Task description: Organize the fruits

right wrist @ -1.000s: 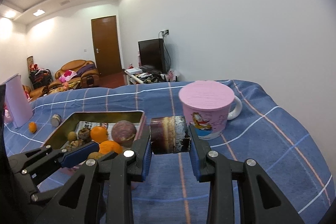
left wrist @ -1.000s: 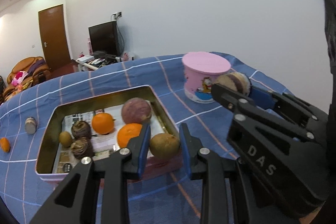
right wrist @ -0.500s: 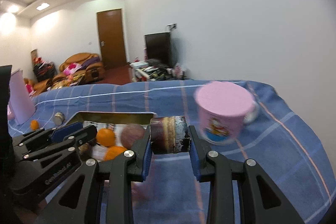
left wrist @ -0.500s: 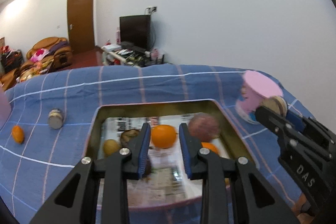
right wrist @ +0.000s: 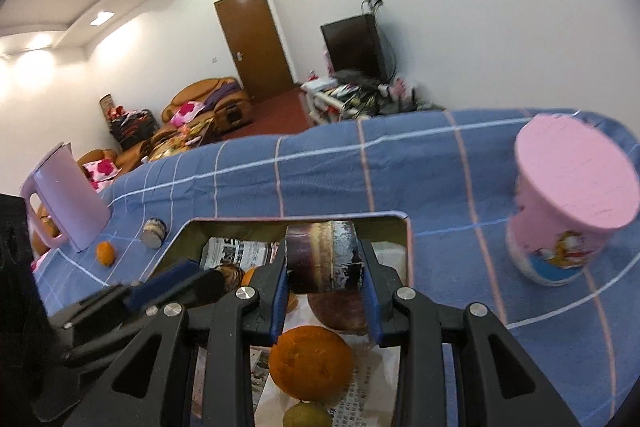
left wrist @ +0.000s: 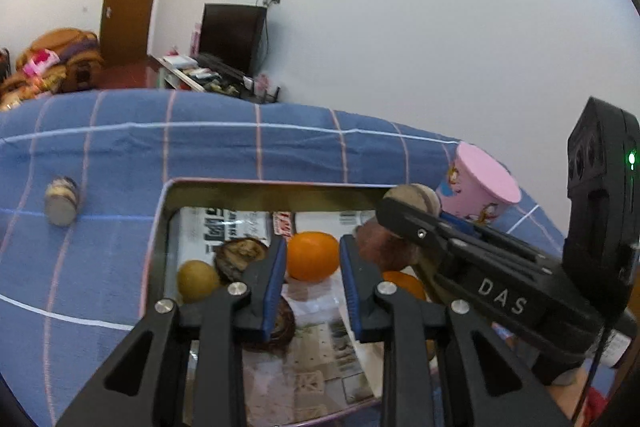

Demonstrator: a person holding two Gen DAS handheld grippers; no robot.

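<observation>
pink mug (right wrist: 572, 211), lilac kettle (right wrist: 68, 199), television (left wrist: 234, 37)

Blue checked bed (left wrist: 280, 147): tin tray (left wrist: 158, 227), mug (right wrist: 572, 203).

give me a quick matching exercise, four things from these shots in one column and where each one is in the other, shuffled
Things:
1. dark cylinder
2. pink mug
3. small orange
4. kiwi

Places:
A. inside the tin tray, near its left wall
B. clamped in the right gripper
C. on the blue cloth beside the lilac jug
D. on the cloth, right of the tray

Pairs: 1-B, 2-D, 3-C, 4-A
</observation>
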